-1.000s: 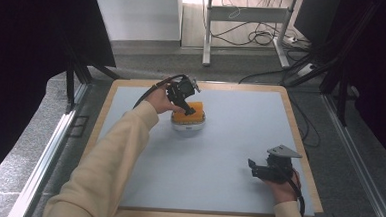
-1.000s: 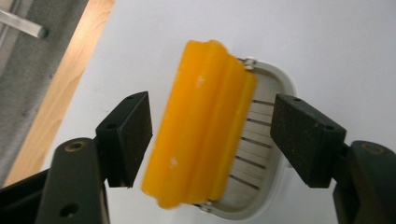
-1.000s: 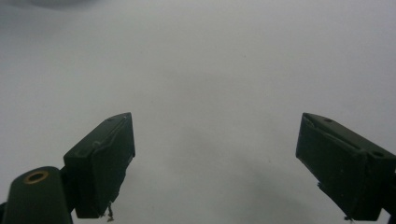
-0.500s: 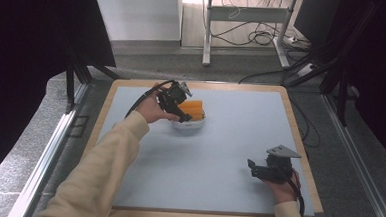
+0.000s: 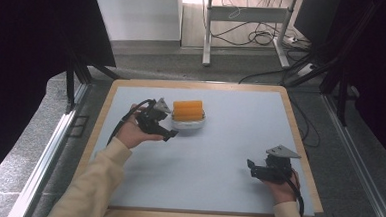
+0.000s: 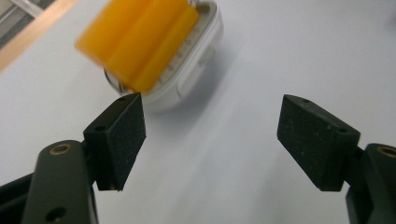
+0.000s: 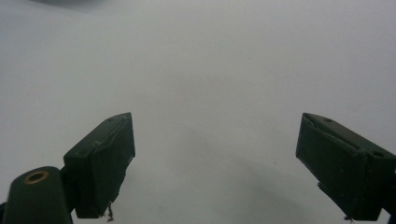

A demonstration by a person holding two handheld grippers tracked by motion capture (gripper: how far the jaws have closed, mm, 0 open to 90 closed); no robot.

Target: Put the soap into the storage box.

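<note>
Hovering just beside the orange block [image 5: 187, 109] in its white dish [image 6: 196, 65], left gripper [image 6: 210, 126] gapes empty; right gripper [image 5: 256, 169], also agape, idles. Judged best: straddle the block squarely before closing.

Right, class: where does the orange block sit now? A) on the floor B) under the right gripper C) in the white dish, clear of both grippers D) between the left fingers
C: the orange block rests in the white dish, ahead of the open left gripper.
</note>
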